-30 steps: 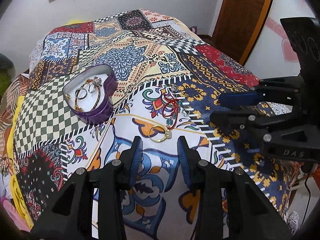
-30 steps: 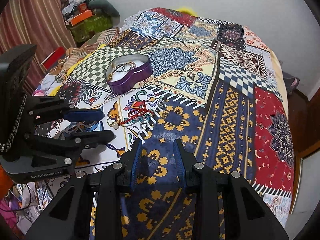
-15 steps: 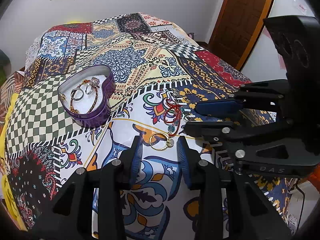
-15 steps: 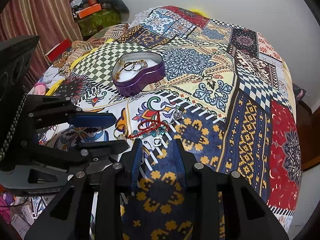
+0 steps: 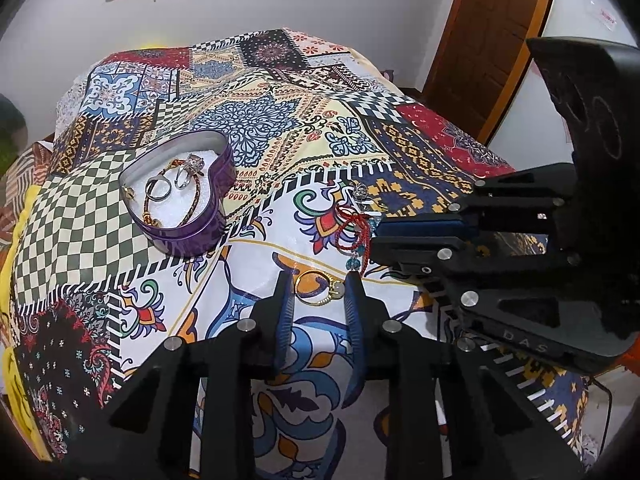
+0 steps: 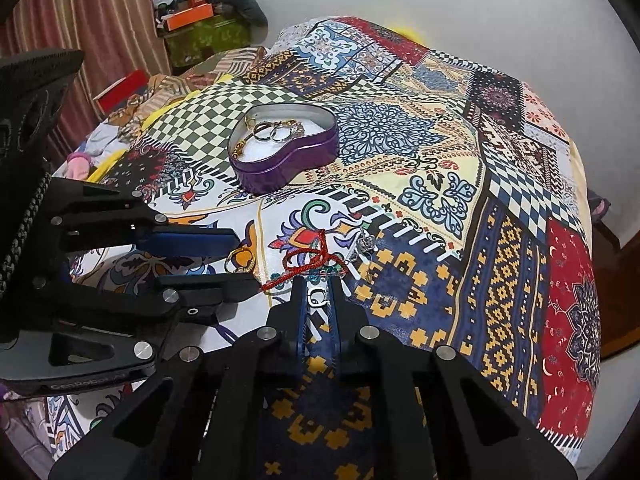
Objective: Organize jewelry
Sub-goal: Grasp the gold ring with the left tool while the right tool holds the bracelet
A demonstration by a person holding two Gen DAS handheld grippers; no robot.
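Note:
A purple heart-shaped tin [image 5: 188, 236] [image 6: 288, 168] sits on the patchwork bedspread and holds several rings and a gold bracelet. A gold ring [image 5: 318, 292] [image 6: 240, 262] lies between the fingertips of my open left gripper [image 5: 318, 292]. A red cord bracelet [image 5: 352, 228] [image 6: 308, 262] with blue beads lies just beyond it. A silver ring [image 6: 318, 295] lies between the narrowly open fingertips of my right gripper [image 6: 318, 294]. A silver charm [image 6: 364, 244] lies beside the cord.
The bedspread [image 5: 280, 120] covers the whole bed. A wooden door [image 5: 488, 32] stands at the right. Striped curtains [image 6: 80, 32] and a shelf with boxes [image 6: 192, 20] stand past the bed's far left edge.
Both grippers have moved forward and down toward the loose jewelry. The right jaws have narrowed around the silver ring. The gold ring now lies between the left fingertips.

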